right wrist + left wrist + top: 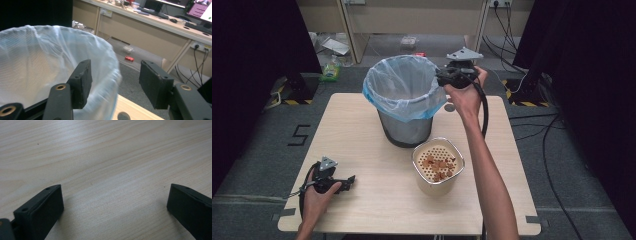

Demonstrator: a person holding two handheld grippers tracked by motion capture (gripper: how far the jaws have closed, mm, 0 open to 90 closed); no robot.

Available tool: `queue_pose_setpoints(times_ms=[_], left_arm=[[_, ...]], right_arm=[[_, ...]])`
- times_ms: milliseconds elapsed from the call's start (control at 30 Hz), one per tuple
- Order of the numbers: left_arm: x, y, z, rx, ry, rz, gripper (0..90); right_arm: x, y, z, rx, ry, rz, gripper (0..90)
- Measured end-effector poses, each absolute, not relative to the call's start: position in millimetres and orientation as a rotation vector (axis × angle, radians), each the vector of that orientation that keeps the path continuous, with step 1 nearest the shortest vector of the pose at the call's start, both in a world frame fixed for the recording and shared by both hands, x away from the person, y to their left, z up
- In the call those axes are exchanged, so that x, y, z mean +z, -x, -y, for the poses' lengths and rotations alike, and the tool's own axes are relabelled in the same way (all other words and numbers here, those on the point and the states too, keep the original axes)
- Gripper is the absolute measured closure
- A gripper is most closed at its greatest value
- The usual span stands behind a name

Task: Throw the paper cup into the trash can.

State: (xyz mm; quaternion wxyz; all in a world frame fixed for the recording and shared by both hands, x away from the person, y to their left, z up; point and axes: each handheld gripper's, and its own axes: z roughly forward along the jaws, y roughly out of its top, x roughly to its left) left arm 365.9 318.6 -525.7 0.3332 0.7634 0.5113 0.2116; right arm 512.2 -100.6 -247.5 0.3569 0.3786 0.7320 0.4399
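A mesh waste bin (406,127) lined with a pale blue plastic bag (404,85) stands at the back middle of the wooden table (362,145). Just in front of it sits a cream container (438,172) whose perforated top carries brown scraps (438,165). My right gripper (443,76) hovers at the bin's right rim; in the right gripper view it (115,80) is open, with the bag's edge (110,65) between the jaws and untouched. My left gripper (349,181) rests low at the table's front left, open over bare wood (112,202).
Beyond the table's far edge lie a grey floor, a red can (129,58), litter and a wooden desk (160,27) with cables. Black curtains flank both sides. Bare tabletop stretches to the left of the bin and along the front edge.
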Motion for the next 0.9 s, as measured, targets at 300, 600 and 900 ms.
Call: queue_pose_setpoints(times_ms=[300,600,900], left_arm=[[-526,-366,-319,0.553,-1.993,-1.335,0.0],[-526,-366,-319,0.554,-1.993,-1.335,0.0],[-526,-366,-319,0.553,-1.994,-1.335,0.0]], right_arm=[[-270,-497,147,1.089,-1.036,-1.902,39.3],[-299,-478,175,1.044,-1.052,-1.932,38.8],[-330,-467,192,1.029,-1.094,-1.953,38.4]])
